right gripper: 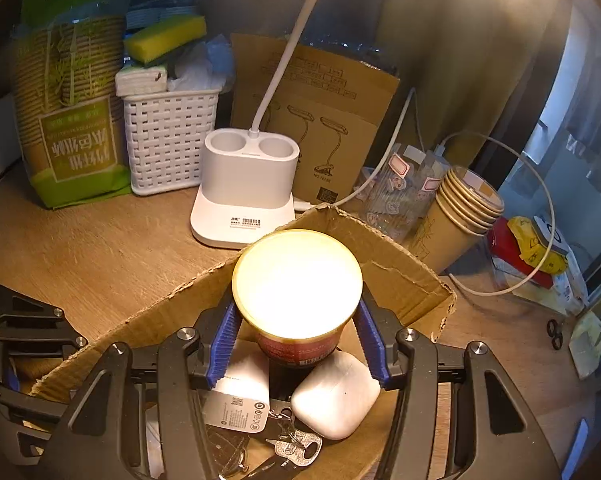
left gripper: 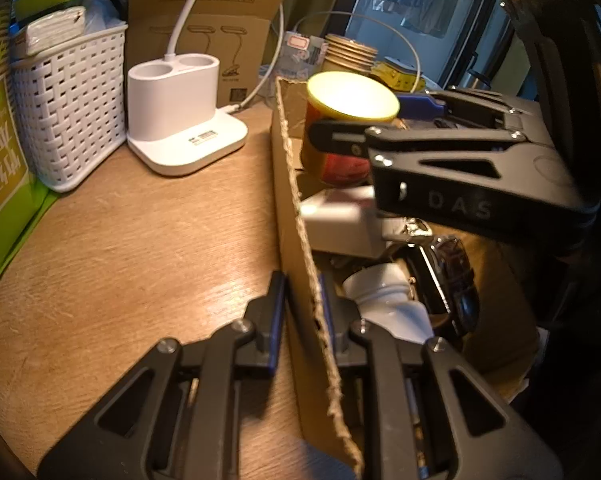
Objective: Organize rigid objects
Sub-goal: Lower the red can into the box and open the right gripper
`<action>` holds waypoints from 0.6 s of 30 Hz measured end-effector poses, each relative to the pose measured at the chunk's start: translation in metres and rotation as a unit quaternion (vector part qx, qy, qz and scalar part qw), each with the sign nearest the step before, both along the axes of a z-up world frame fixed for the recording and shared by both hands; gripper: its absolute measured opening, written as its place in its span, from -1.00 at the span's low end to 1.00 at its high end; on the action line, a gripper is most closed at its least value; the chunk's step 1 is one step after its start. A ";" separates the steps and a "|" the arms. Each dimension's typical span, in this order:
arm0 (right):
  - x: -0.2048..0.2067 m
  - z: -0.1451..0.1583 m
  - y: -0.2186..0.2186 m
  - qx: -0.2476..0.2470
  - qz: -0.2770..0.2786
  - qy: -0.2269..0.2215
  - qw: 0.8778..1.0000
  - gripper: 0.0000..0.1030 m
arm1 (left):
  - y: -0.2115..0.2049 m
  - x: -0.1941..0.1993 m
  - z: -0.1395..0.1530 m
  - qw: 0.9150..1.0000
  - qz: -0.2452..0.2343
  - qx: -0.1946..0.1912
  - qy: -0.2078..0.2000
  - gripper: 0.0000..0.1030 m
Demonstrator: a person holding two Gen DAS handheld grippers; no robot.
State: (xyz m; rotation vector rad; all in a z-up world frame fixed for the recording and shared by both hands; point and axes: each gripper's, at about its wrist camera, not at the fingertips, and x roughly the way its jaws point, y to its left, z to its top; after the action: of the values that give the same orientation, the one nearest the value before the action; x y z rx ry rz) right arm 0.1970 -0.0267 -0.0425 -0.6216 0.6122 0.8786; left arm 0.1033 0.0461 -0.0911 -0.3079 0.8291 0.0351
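Cardboard box (right gripper: 400, 276), torn corrugated rim, on wooden table (left gripper: 140, 232). Contents: white rounded case (right gripper: 334, 394), white rectangular charger (right gripper: 240, 396), metal keys (right gripper: 296, 446), white ceramic piece (left gripper: 384, 300).

Right gripper (right gripper: 298, 344): blue ribbed pads pinch cylindrical can (right gripper: 298, 280), yellow lid, red label, upright over box interior.

Left gripper (left gripper: 302, 320): pressed together on box's near wall.
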 end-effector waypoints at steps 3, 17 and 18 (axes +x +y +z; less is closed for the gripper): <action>-0.002 -0.001 0.002 -0.009 0.002 -0.004 1.000 0.11 | 0.000 0.000 0.000 1.000 0.000 0.000 0.000 -0.66; -0.008 0.003 0.001 -0.002 0.008 -0.013 1.000 0.23 | 0.000 0.000 0.001 1.000 0.000 0.000 0.000 -0.66; -0.008 0.004 0.000 -0.001 0.010 -0.011 1.000 0.24 | 0.000 0.000 0.001 1.000 0.000 0.000 0.000 -0.66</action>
State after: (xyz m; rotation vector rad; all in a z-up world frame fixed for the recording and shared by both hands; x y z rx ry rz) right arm 0.1890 -0.0265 -0.0385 -0.6380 0.5887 0.8885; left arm 0.1034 0.0457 -0.0904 -0.3072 0.8291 0.0350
